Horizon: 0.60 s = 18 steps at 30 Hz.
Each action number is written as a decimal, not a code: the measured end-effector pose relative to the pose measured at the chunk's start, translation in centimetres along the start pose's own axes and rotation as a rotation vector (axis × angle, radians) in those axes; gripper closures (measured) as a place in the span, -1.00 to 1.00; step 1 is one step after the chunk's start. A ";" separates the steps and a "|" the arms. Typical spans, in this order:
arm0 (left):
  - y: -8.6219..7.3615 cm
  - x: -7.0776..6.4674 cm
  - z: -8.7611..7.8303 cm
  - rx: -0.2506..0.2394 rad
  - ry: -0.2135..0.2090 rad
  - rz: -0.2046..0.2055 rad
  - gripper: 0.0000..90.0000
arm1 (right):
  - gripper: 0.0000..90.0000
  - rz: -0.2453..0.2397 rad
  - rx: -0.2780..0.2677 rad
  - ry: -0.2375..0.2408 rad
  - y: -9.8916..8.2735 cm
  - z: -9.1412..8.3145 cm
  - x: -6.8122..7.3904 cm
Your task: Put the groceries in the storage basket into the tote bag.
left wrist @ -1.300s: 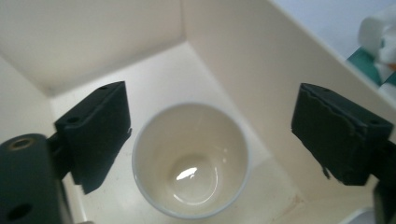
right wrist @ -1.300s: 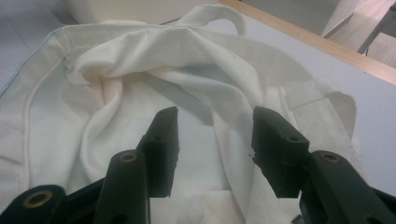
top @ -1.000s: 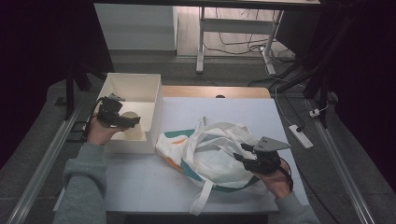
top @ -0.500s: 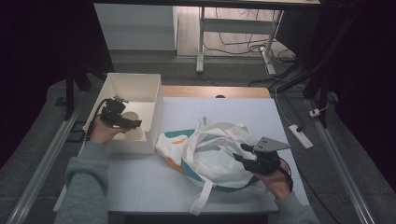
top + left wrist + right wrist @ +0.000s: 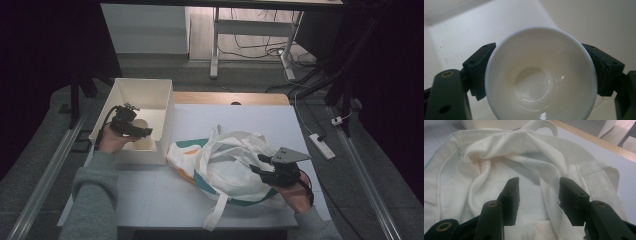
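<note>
Since a second ago our left gripper (image 5: 145,133) has sunk into the white box (image 5: 165,120), its jaws closing around the bowl (image 5: 540,75). It's glazed, slippery, breakable: we grip across the rim. Our right gripper (image 5: 539,195) hangs half-open over the tote bag (image 5: 225,160).

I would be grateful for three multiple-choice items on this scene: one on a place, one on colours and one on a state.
1. Where is the bowl?
A. On the bag
B. Inside the white box
C. On the floor

2. Which colours mark the white bag?
A. Red and black
B. Purple and yellow
C. Teal and orange

3. What state is the bowl in?
A. Empty
B. Full of liquid
C. Upside down

Answers:
1 B: the bowl sits between the walls of the box.
2 C: the bag shows teal and orange patches.
3 A: its bare glazed bottom faces the left gripper view.
</note>
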State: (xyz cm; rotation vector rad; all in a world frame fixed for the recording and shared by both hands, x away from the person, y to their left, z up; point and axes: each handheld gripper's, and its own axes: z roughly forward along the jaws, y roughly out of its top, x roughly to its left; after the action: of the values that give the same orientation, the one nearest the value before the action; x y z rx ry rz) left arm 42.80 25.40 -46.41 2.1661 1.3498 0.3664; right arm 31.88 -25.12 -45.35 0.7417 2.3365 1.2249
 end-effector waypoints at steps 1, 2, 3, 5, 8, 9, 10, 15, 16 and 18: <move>0.0 0.0 0.0 0.000 0.001 0.000 -0.57 | 0.14 0.001 0.000 -0.001 0.0 0.0 0.0; 0.0 0.1 0.0 0.000 0.005 0.000 -0.57 | 0.14 0.000 0.000 -0.002 0.0 0.0 0.0; 0.0 0.1 -0.1 -0.005 0.006 -0.001 -0.57 | 0.14 0.001 -0.001 -0.003 0.0 -0.1 0.0; 0.0 0.1 -0.4 -0.023 -0.001 -0.006 -0.56 | 0.14 0.000 -0.001 -0.004 0.0 -0.1 0.0; 0.1 0.0 -1.2 -0.057 -0.013 -0.011 -0.56 | 0.14 0.001 -0.002 -0.005 0.0 -0.1 0.0; 0.1 0.0 -1.4 -0.068 -0.015 -0.010 -0.56 | 0.14 0.001 -0.003 -0.005 0.0 -0.1 0.0; 0.1 -0.1 -1.7 -0.080 -0.016 -0.012 -0.56 | 0.14 0.001 -0.002 -0.005 0.0 -0.1 0.0; 0.1 -0.1 -2.8 -0.132 -0.029 -0.017 -0.56 | 0.14 0.000 -0.002 -0.006 0.0 -0.1 0.0; 0.1 -0.1 -3.0 -0.142 -0.031 -0.019 -0.56 | 0.14 0.000 -0.002 -0.005 0.0 -0.1 0.0; 0.1 -0.1 -3.2 -0.156 -0.038 -0.025 -0.56 | 0.14 0.001 -0.002 -0.005 0.0 -0.1 0.0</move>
State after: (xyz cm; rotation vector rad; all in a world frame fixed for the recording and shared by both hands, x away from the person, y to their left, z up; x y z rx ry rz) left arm 41.21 26.30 -43.75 2.0165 1.2825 0.4058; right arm 31.85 -25.21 -45.28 0.7439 2.3309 1.2245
